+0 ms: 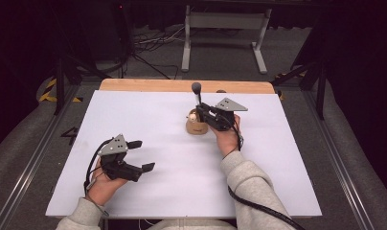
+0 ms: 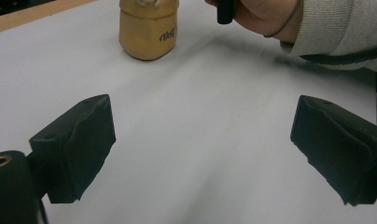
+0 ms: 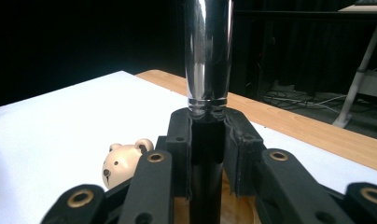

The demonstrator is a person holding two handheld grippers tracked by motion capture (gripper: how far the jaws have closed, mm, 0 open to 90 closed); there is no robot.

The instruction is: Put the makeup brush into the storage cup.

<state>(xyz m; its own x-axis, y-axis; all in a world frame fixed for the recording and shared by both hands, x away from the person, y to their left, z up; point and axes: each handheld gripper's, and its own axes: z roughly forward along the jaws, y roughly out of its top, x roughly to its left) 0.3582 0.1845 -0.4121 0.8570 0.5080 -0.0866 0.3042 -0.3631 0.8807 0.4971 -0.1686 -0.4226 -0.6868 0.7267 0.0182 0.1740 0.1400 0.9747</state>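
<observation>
Nearest, the left gripper (image 1: 136, 155) rests wide open and empty on the white table (image 1: 158, 191), while the right gripper (image 3: 207, 140), clamped on an upright brush (image 1: 197, 93), holds it over the tan holder (image 1: 196, 127), likely for insertion.

The brush (image 3: 208, 51) is cut off by the top edge of the right gripper view, so its head is lost there. Its black handle runs down between the jaws of the right gripper (image 3: 208, 140), which hide its sides. The bear figure (image 3: 123, 161) is half covered by that gripper's body. In the left gripper view, the top of the wooden holder (image 2: 148, 29) is cropped and its printed lettering is too small to read.
</observation>
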